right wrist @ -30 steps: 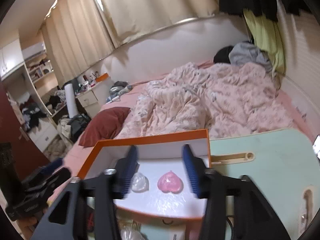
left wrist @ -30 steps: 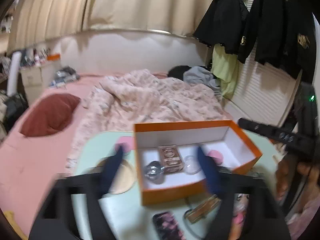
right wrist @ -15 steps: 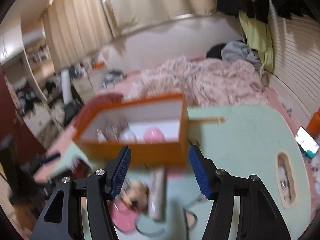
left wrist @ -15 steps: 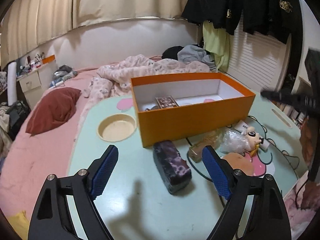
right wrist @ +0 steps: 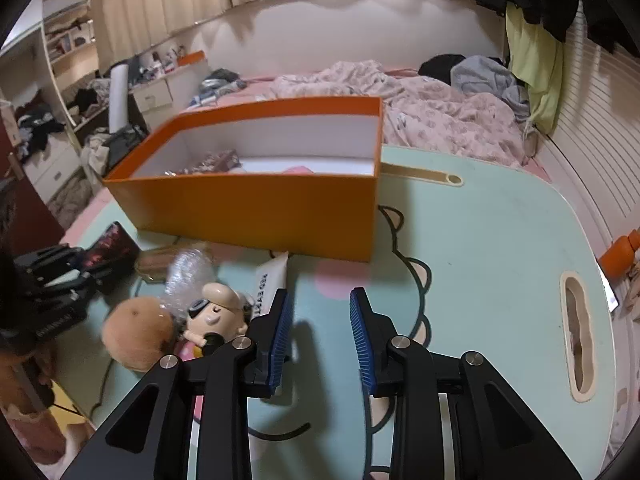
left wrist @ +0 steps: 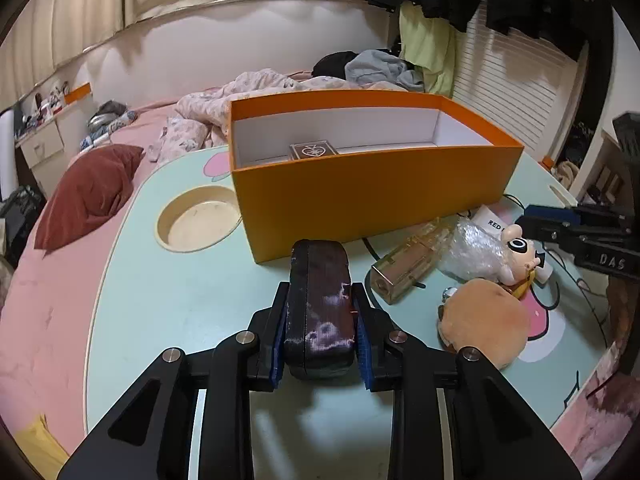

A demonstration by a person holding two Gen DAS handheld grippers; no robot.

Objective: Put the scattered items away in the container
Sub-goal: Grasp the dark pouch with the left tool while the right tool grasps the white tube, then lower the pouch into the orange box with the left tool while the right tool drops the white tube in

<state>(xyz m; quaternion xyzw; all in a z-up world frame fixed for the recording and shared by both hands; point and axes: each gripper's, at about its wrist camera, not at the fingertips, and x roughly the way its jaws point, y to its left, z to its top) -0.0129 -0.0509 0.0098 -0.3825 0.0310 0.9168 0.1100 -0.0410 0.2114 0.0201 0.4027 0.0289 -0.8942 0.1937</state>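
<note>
An orange box stands on the mint table, with a card pack inside. My left gripper is closing, and its blue pads press both sides of a dark case in front of the box. Right of the case lie a gold bottle, a bubble-wrapped item, a figurine and a brown plush. My right gripper is closing over bare table with nothing between its pads. A white tube lies just left of it.
A round cup recess sits left of the box. A slot and a groove mark the table's right side, where an orange bottle stands past the edge. A black cable crosses the near table. The bed lies behind.
Both grippers came down from over the box to the table in front of it. The left jaws closed around the dark case. The right jaws narrowed.
</note>
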